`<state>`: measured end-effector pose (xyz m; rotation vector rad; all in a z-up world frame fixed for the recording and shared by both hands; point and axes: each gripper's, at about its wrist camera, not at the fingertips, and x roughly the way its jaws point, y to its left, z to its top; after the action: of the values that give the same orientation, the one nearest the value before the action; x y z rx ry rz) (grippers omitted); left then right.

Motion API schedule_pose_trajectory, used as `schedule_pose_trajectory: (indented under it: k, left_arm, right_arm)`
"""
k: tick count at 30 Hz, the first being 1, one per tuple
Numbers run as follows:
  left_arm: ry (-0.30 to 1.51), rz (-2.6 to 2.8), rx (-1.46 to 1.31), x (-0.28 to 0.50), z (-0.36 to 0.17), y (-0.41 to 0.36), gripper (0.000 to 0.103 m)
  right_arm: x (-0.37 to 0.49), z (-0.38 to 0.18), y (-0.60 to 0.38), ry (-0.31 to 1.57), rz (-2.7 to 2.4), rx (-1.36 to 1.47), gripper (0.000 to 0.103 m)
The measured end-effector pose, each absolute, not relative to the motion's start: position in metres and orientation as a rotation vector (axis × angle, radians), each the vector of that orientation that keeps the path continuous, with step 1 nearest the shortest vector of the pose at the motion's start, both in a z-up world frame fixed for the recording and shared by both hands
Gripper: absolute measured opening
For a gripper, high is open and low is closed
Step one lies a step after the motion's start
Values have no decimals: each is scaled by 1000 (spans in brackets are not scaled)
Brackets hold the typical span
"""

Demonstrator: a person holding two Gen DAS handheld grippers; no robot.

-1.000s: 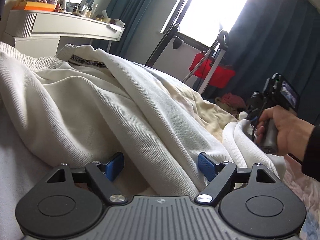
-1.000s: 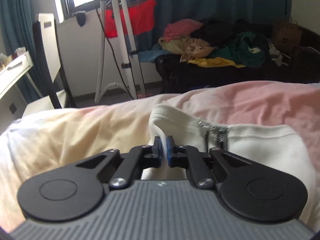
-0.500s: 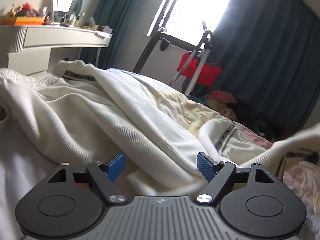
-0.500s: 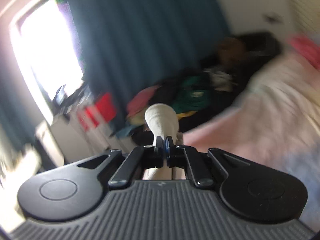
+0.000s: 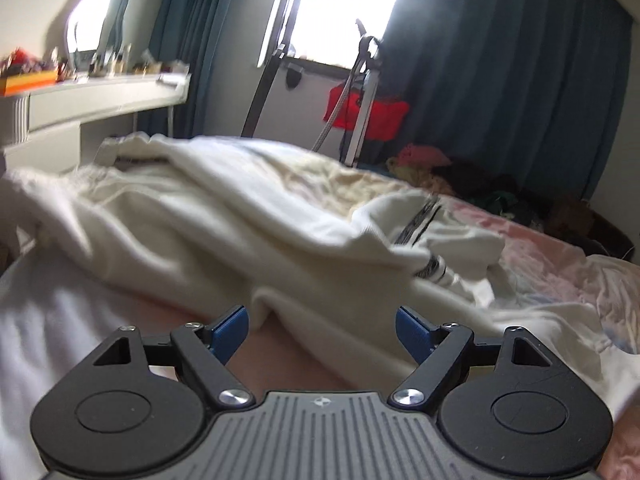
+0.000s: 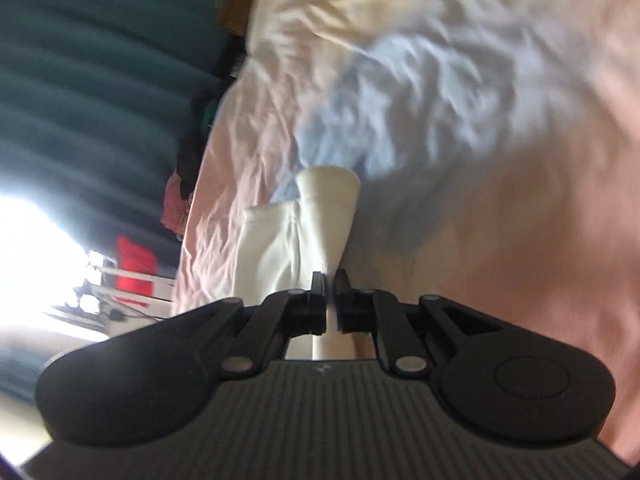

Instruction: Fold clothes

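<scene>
Garment [image 5: 224, 216] of cream cloth lies crumpled on the bed [image 5: 560, 264]. The left hand-held gripper [image 5: 322, 330] stands wide just before it; the right hand-held gripper [image 6: 329, 300] pinches its cuff [image 6: 332, 200].

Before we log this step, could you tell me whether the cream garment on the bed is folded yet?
Not folded: the cream garment lies rumpled and bunched across the bed, and the right gripper is shut on its cuff.

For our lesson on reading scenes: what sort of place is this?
Most likely a bedroom: a bed with a cream garment on it, a cluttered dressing table, and dark curtains at the window.
</scene>
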<state>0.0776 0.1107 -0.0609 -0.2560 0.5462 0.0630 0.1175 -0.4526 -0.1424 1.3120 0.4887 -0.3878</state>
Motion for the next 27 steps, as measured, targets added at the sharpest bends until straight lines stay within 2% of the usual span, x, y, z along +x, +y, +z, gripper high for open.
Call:
schedule_pose_trajectory:
  k: [2, 3, 4, 6, 9, 14, 15, 17, 19, 23, 24, 25, 27]
  left_arm:
    - [583, 98, -289, 67, -61, 121, 82]
    - [599, 122, -315, 63, -59, 129, 83]
    - [615, 140, -353, 59, -57, 138, 84]
    - [650, 165, -449, 54, -54, 159, 85]
    - [686, 214, -638, 54, -54, 201, 90]
    - [659, 302, -964, 63, -64, 268, 90]
    - [636, 315, -1014, 67, -67, 280, 90]
    - [593, 325, -1087, 75, -73, 298, 90]
    - [575, 338, -1107, 88, -77, 312, 90]
    - [562, 377, -1132, 116, -84, 338, 88]
    - [567, 380, -1126, 122, -83, 344, 85]
    - [578, 390, -1098, 129, -81, 349, 71]
    - [589, 438, -1016, 141, -71, 356, 60]
  right_arm:
    - [115, -150, -458, 494, -380, 1372, 14]
    - [114, -153, -461, 492, -383, 1394, 27]
    - [112, -156, -463, 491, -387, 1416, 47]
    - [108, -160, -468, 479, -409, 1439, 73]
    - [107, -167, -473, 447, -402, 1475, 74]
    - [108, -170, -486, 480, -381, 1474, 73]
    - [110, -170, -487, 489, -375, 1460, 73]
    - [117, -168, -491, 517, -367, 1410, 64]
    - [127, -166, -494, 543, -385, 1334, 47]
    - [141, -172, -497, 555, -409, 1272, 25]
    - [144, -173, -498, 562, -419, 1261, 18]
    - [148, -174, -499, 567, -421, 1243, 13]
    - [155, -173, -501, 560, -433, 1203, 7]
